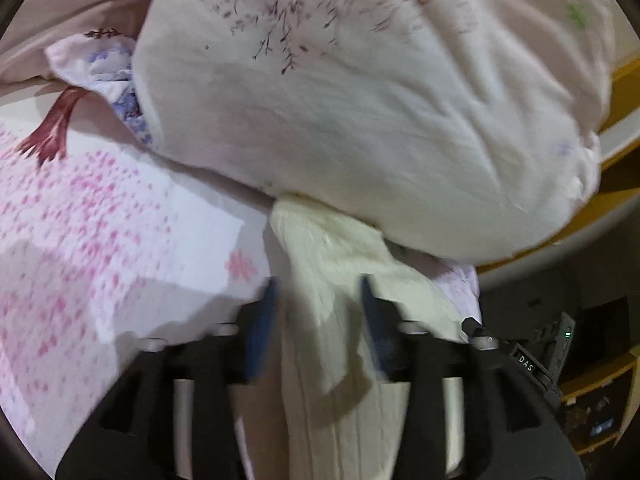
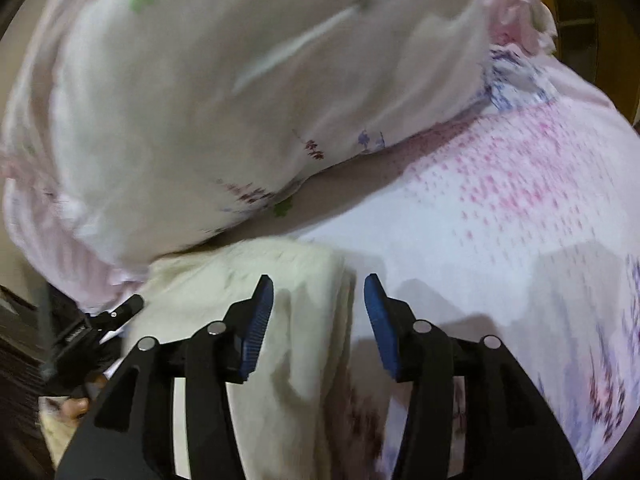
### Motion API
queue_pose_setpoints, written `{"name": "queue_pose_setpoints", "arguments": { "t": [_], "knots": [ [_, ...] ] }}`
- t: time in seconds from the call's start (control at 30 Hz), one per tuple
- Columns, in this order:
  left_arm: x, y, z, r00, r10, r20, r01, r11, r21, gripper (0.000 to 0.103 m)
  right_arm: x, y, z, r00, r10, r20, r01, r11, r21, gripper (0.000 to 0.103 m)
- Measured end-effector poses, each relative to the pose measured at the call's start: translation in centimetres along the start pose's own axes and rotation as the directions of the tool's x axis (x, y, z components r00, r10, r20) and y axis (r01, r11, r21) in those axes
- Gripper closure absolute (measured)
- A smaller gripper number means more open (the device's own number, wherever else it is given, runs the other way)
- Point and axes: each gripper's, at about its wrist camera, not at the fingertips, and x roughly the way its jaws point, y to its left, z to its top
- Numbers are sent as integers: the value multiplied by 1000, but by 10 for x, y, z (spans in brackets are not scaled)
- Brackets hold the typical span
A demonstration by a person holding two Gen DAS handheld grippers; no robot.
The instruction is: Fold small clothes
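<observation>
Nearest the left wrist camera, the left gripper [image 1: 318, 300] is seen with its two blue-padded fingers spread apart, released, and nothing is clamped between them. One cream ribbed garment [image 1: 340, 280] is laid under and between those fingers, running from the bottom of the view up to the edge of one large white pillow [image 1: 340, 100] with dark sprig prints. To the left of the garment, one bedsheet [image 1: 100, 220] printed with pink flowers is spread flat. At the right edge, part of the other gripper's black body [image 1: 532, 356] is visible.

In the right wrist view, the right gripper [image 2: 319, 300] is likewise seen parted, with two blue pads and nothing grasped. The cream garment [image 2: 260, 280] is found under its left finger and between the two, its right edge falling in the gap. The pillow [image 2: 220, 100] is seen above, and the sheet [image 2: 500, 220] to the right.
</observation>
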Motion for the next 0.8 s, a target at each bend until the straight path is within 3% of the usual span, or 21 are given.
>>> {"name": "queue_pose_setpoints", "arguments": {
  "t": [0.1, 0.2, 0.27, 0.33, 0.43, 0.6, 0.67, 0.73, 0.8],
  "knots": [
    [-16, -1, -17, 999, -25, -21, 25, 999, 37, 42, -17, -5, -21, 997, 76, -21, -76, 997, 13, 55],
    [-22, -3, -43, 998, -29, -61, 33, 997, 64, 39, -21, -3, -38, 995, 87, -52, -87, 996, -11, 56],
    [-20, -3, -56, 997, -30, -73, 35, 997, 73, 39, -18, 4, -50, 995, 72, -72, -77, 995, -61, 94],
    [-21, -6, -68, 996, -25, -82, 32, 996, 86, 39, -21, 11, -58, 999, 24, -27, -27, 993, -113, 97],
    [-23, -3, -78, 997, -19, -79, 27, 994, 105, 36, -32, 3, -52, 999, -29, 47, 32, 997, -68, 98],
    [-16, -9, -93, 997, -12, -79, 22, 993, 119, 36, -29, -16, -54, 1000, -27, 6, 28, 999, -25, 93],
    [-26, -2, -97, 997, -19, -79, 28, 993, 114, 36, -44, -18, -61, 999, 33, -6, -33, 999, 8, 70],
    [-29, -1, -99, 996, -31, -86, 39, 994, 102, 36, -51, -14, -69, 996, 85, -12, -85, 996, 22, 55],
    [-35, 2, -107, 995, -37, -96, 46, 994, 98, 36, -61, -10, -83, 993, 114, -15, -114, 994, 3, 55]
  ]
}}
